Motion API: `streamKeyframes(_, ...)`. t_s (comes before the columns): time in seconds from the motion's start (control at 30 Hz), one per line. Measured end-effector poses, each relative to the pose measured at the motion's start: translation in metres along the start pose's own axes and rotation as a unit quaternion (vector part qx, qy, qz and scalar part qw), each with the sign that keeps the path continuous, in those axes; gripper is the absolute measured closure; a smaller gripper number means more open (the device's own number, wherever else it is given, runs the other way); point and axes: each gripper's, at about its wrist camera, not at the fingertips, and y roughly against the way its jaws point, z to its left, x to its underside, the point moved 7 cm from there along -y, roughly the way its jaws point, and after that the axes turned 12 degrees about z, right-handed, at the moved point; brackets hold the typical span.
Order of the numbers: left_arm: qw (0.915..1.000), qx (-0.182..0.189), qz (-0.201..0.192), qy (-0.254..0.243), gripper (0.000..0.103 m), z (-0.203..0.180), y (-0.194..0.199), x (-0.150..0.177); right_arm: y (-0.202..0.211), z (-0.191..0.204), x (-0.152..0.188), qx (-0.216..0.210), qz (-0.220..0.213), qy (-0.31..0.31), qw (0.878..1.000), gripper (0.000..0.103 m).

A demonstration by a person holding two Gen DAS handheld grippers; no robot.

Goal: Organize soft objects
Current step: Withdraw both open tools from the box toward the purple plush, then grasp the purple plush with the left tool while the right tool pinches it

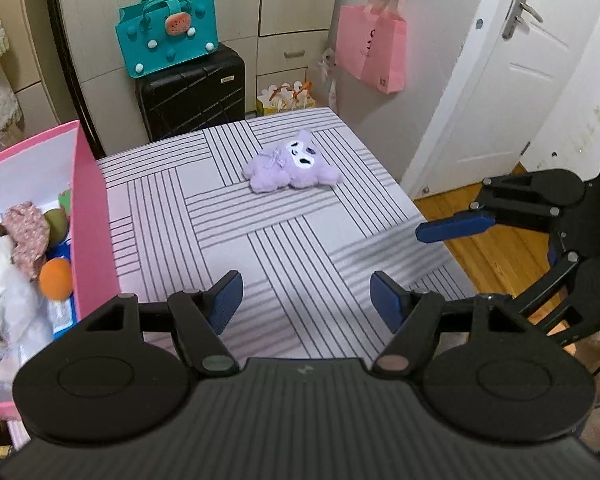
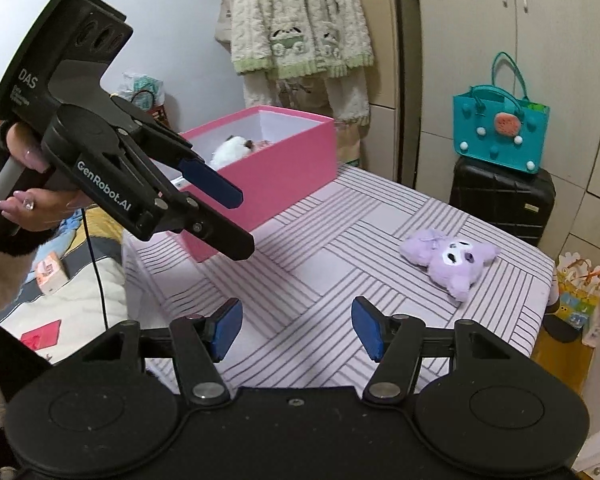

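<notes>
Left claw [image 1: 306, 300]: my jaws stand partly apart with nothing between them, low in the frame over the striped cloth [image 1: 284, 264].
Right claw [image 2: 296, 326]: likewise partly apart and bare, bottom centre of its own view; in the left view it pokes in from the right edge.
Purple plush toy [image 1: 292, 162]: lies flat on the cloth, centre of the left view and right of centre in the right view [image 2: 450, 258], well apart from both claws.
Pink box [image 1: 94, 216]: left edge of the left view, already holding a white plush, an orange ball and other soft bits.
Step in hand: I judge it is reaching for the toy, the one soft thing outside the box.
How to do it well: I would close on the thick body, not an ear, squeeze gently, then lift clear over the box wall.
Risk: a shallow pinch may let the fluffy pile slip out.
</notes>
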Motion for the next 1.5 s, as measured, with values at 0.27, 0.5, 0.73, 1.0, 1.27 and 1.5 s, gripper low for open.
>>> streamKeyframes(0.27,0.9994,0.011,-0.027,0.016,0.033,0.011,-0.035,-0.028,-0.027,-0.042,-0.004,0.026,-0.008,-0.014,1.000,0.037)
streamKeyframes(0.5,0.9970,0.004,-0.069,0.035,0.033,0.025,-0.065,-0.055,-0.057,-0.080,-0.011,0.077,-0.019,-0.023,0.997,0.037)
streamKeyframes(0.73,0.9955,-0.001,-0.076,0.055,0.033,0.038,-0.108,-0.079,-0.092,-0.116,-0.013,0.109,-0.014,-0.033,0.993,0.037)
streamKeyframes(1.0,0.9948,-0.005,-0.068,0.075,0.033,0.053,-0.146,-0.094,-0.122,-0.144,-0.018,0.116,0.004,-0.045,0.992,0.030)
streamKeyframes(1.27,0.9931,0.033,-0.045,0.103,0.032,0.055,-0.171,-0.113,-0.138,-0.145,-0.028,0.097,0.016,-0.012,0.995,0.024)
streamKeyframes(1.5,0.9896,0.050,-0.042,0.128,0.031,0.057,-0.180,-0.116,-0.145,-0.150,-0.033,0.083,0.001,-0.030,0.996,0.023)
